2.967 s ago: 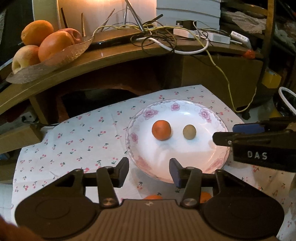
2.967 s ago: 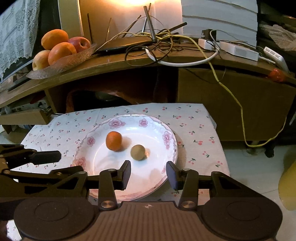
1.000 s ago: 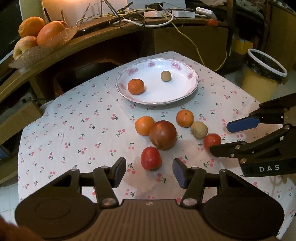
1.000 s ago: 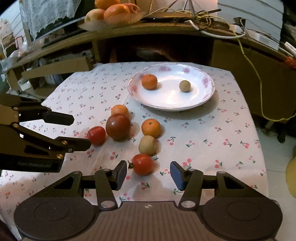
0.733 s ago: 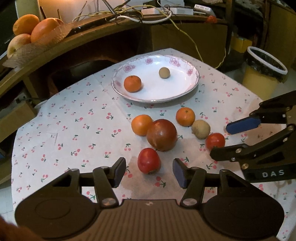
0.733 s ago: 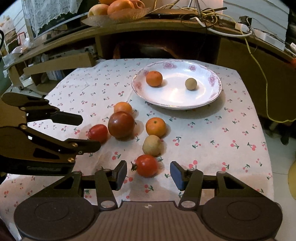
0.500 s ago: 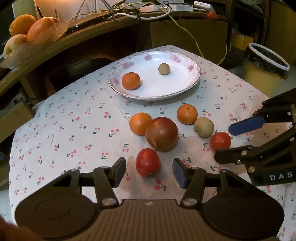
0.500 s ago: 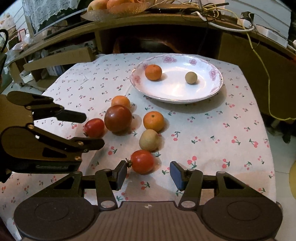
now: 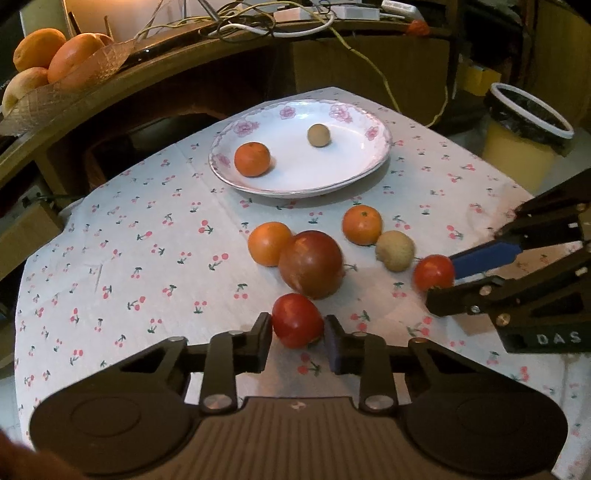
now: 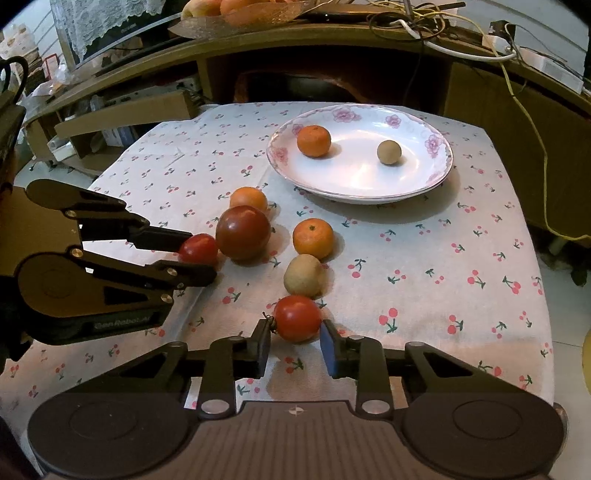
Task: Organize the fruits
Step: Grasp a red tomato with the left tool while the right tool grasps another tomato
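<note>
My left gripper [image 9: 297, 332] is closing on a red tomato [image 9: 297, 319] on the cherry-print cloth, and both pads touch its sides. My right gripper [image 10: 295, 341] is closing on a second red tomato [image 10: 297, 317], pads against it. Each gripper shows from the side in the other view: the left gripper [image 10: 201, 256] and the right gripper [image 9: 443, 280]. Between the tomatoes lie a big dark red fruit [image 9: 311, 264], two oranges [image 9: 269, 243] [image 9: 362, 224] and a tan fruit [image 9: 394, 250]. The floral plate [image 9: 369, 162] beyond holds an orange [image 9: 252, 158] and a small tan ball-shaped fruit [image 9: 318, 135].
A wooden shelf behind the table carries a glass dish of large fruit [image 9: 55, 66] and tangled cables [image 9: 258, 26]. A yellow bin [image 9: 524, 125] with a black liner stands on the floor to the right. The cloth-covered table [image 10: 480, 258] drops off at its right edge.
Both grippers came down from over the plate to the loose fruit near the front. In the last half second each pair of jaws closed in around a red tomato.
</note>
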The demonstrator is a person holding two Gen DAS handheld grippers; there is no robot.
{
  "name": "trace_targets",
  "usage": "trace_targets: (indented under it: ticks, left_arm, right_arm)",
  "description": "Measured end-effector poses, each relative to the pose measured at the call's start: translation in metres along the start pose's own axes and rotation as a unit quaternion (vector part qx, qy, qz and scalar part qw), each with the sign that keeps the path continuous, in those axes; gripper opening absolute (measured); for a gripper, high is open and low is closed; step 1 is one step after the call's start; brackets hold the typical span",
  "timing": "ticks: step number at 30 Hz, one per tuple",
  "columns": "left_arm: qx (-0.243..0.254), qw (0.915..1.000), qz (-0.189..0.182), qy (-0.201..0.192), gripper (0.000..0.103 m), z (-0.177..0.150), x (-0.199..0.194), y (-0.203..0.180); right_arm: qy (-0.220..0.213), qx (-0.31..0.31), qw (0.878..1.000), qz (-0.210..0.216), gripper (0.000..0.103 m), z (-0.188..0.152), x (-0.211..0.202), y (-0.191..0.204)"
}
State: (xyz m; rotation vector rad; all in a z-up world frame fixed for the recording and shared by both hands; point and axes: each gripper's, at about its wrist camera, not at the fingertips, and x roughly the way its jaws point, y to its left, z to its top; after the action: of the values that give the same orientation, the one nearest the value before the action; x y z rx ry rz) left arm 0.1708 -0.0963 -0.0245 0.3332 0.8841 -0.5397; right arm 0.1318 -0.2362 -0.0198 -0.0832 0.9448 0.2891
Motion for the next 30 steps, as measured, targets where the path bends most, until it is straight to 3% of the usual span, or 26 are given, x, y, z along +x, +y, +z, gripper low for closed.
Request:
trace_targets:
  ticks: [5,8,30]
  left_arm:
    - [0.012,0.9997,-0.022,-0.007,0.035,-0.007,-0.018,-0.009]
    - [0.026,0.9995,-0.012,-0.008,0.035,-0.012,-0.019,-0.013]
    - [-0.017,0.9998,0.006,-0.003,0.045,-0.007,0.006,0.006]
  right_arm:
    - [0.006,-0.009,1.000,0.009,0.030,-0.007,-0.010,0.002]
    - [0.012,-0.014,1.000,0.011,0.030,-0.012,-0.009,0.004]
    - [0.004,-0.022,1.000,0.009,0.039,-0.009,-0.001,0.004]
